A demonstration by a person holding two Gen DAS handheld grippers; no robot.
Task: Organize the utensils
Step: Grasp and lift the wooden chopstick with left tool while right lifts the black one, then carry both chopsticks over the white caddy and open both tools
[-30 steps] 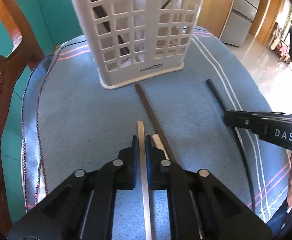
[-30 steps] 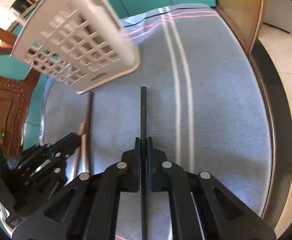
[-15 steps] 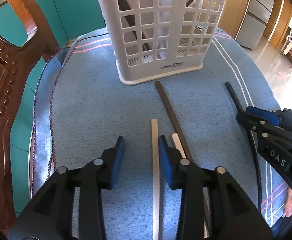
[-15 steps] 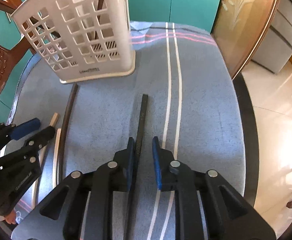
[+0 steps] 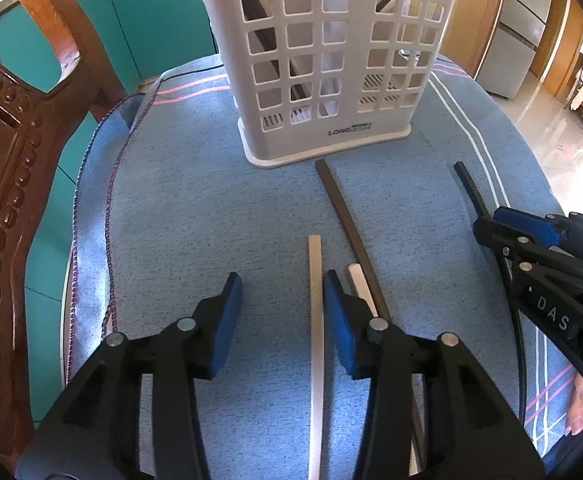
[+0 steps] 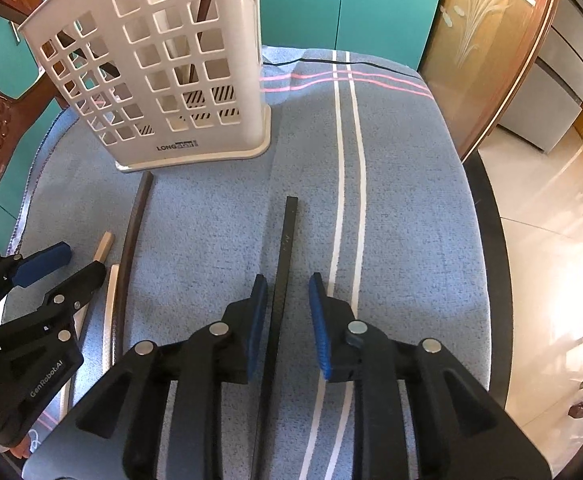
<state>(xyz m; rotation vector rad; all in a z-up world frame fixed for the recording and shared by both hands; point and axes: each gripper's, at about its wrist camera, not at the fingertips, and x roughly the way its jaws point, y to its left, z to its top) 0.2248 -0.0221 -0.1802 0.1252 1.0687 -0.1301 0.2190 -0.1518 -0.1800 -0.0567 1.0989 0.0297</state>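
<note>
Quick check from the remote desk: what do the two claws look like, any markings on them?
Both claws are matte black plastic linkages with round silver pivot pins and blue ribbed pads on the fingertips. The left claw carries "GenRobot.AI" lettering on its body, seen from the right wrist view. The right claw shows white "DAS" letters on its side. No cables visible.

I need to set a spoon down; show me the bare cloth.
Free: the blue cloth left of the white chopstick, out to its braided edge, and the stretch right of the white stripes toward the table rim. Crowded: the middle, where chopsticks lie before the white basket under both opening grippers.
</note>
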